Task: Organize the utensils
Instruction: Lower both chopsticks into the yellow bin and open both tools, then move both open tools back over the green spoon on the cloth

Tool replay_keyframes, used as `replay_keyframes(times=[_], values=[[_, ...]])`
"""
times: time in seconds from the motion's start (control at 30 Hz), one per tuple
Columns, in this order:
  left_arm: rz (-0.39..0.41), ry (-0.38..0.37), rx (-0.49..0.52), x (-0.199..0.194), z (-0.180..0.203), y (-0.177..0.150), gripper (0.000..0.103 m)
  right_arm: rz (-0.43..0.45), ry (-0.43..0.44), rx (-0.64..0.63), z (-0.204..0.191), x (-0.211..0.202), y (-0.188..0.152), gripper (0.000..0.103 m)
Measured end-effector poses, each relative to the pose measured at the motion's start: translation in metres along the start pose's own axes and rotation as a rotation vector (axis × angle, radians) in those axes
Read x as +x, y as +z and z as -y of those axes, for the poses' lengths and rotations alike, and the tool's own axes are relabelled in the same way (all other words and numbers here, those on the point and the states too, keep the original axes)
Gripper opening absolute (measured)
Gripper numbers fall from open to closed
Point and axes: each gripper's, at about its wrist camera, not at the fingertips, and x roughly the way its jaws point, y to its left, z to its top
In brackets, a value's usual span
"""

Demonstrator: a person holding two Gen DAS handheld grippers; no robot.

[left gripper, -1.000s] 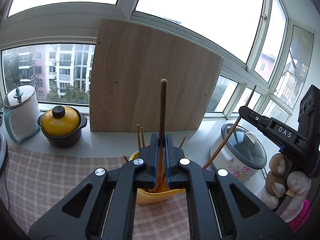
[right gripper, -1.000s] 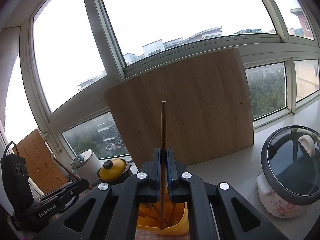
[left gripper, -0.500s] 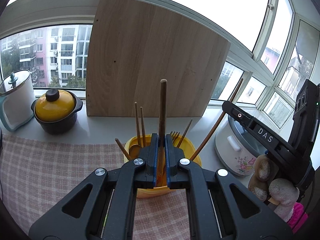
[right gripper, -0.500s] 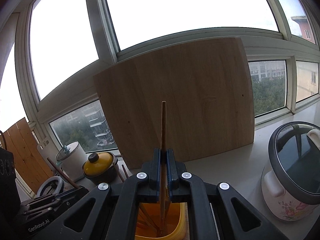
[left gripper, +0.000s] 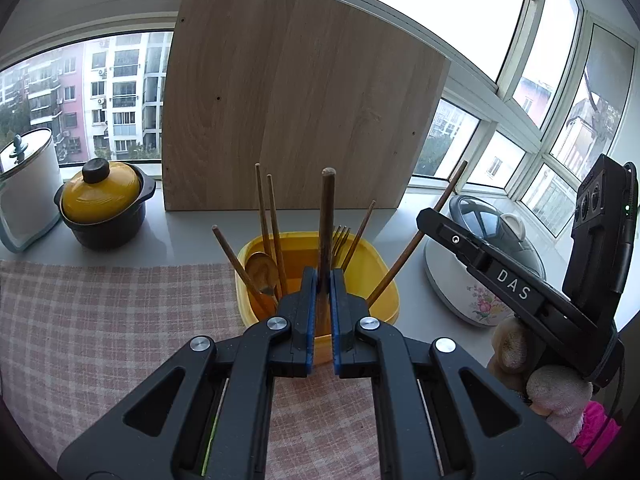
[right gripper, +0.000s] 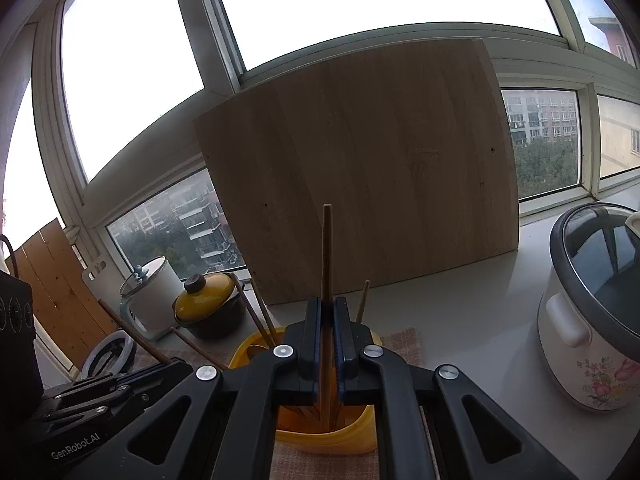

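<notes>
Left wrist view, left to right:

- One white jar [left gripper: 28,188] with a glass lid, at the far left of the sill.
- One black pot [left gripper: 105,208] with a yellow lid, just beside the jar.
- One checked cloth [left gripper: 100,320] over the near surface.
- One wooden board [left gripper: 296,96], upright, leaning against the window.
- One yellow tub [left gripper: 378,276], standing at the cloth's far edge. In it: four thin sticks leaning apart, one wooden spoon [left gripper: 262,270] bowl-up, one fork [left gripper: 341,236] tines-up.
- One left gripper [left gripper: 323,280], jaws closed on one thick wooden handle [left gripper: 327,208]; the handle stands upright, its lower part inside the tub.
- One right gripper [left gripper: 430,216], reaching in from the right, closed on one thin brown stick [left gripper: 436,208] that slants down into the tub's right side.
- One white rice cooker [left gripper: 480,256] with flower print and glass lid, right of the tub.
- One soft toy [left gripper: 556,396], low at the right edge.

Right wrist view, left to right:

- One wooden slat panel [right gripper: 48,280], far left.
- Jar [right gripper: 150,292] and pot [right gripper: 208,304], one each.
- The stick [right gripper: 327,256], upright between the closed jaws, its lower end down in the tub [right gripper: 336,438].
- Rice cooker [right gripper: 592,312], one.
</notes>
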Motion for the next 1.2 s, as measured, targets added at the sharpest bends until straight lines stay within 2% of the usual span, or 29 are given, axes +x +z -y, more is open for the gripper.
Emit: replay_keyframes(times=[0.4,0.43,0.47,0.53,0.6,0.7,0.73,0.77,0.8,0.9,0.97,1.0,1.2], values=[[-0.017,0.005,0.002,-0.001,-0.003,-0.007,0.004,-0.039,0.001,0.004,0.005,-0.001,-0.007,0.006],[-0.02,0.006,0.005,-0.002,-0.004,-0.007,0.004,-0.041,0.003,0.006,0.006,-0.002,-0.008,0.01],[-0.022,0.007,0.007,-0.002,-0.004,-0.007,0.004,-0.042,0.007,0.008,0.006,-0.002,-0.008,0.018],[-0.031,0.009,0.011,-0.003,-0.004,-0.008,0.014,-0.033,0.002,0.008,0.007,-0.006,-0.008,0.03],[-0.029,0.005,0.011,-0.006,-0.005,-0.009,0.026,-0.029,-0.007,0.004,0.007,-0.01,-0.009,0.032],[-0.028,0.008,0.022,-0.01,-0.006,-0.011,0.027,-0.024,-0.018,0.016,0.008,-0.015,-0.01,0.034],[-0.028,0.01,0.027,-0.011,-0.006,-0.012,0.028,-0.022,-0.023,0.022,0.009,-0.017,-0.01,0.04],[-0.028,0.01,0.03,-0.012,-0.006,-0.013,0.034,-0.017,-0.029,0.028,0.01,-0.019,-0.011,0.048],[-0.026,0.008,0.033,-0.014,-0.007,-0.013,0.037,-0.011,-0.033,0.034,0.011,-0.021,-0.012,0.051],[-0.026,0.008,0.042,-0.018,-0.008,-0.016,0.038,-0.005,-0.044,0.043,0.011,-0.026,-0.013,0.058],[-0.028,0.007,0.046,-0.021,-0.01,-0.018,0.043,-0.001,-0.051,0.05,0.011,-0.03,-0.015,0.074],[-0.025,0.002,0.047,-0.024,-0.01,-0.019,0.048,0.004,-0.054,0.054,0.01,-0.033,-0.016,0.077],[-0.007,-0.003,0.056,-0.037,-0.016,-0.022,0.057,0.005,-0.076,0.055,0.006,-0.041,-0.021,0.09]])
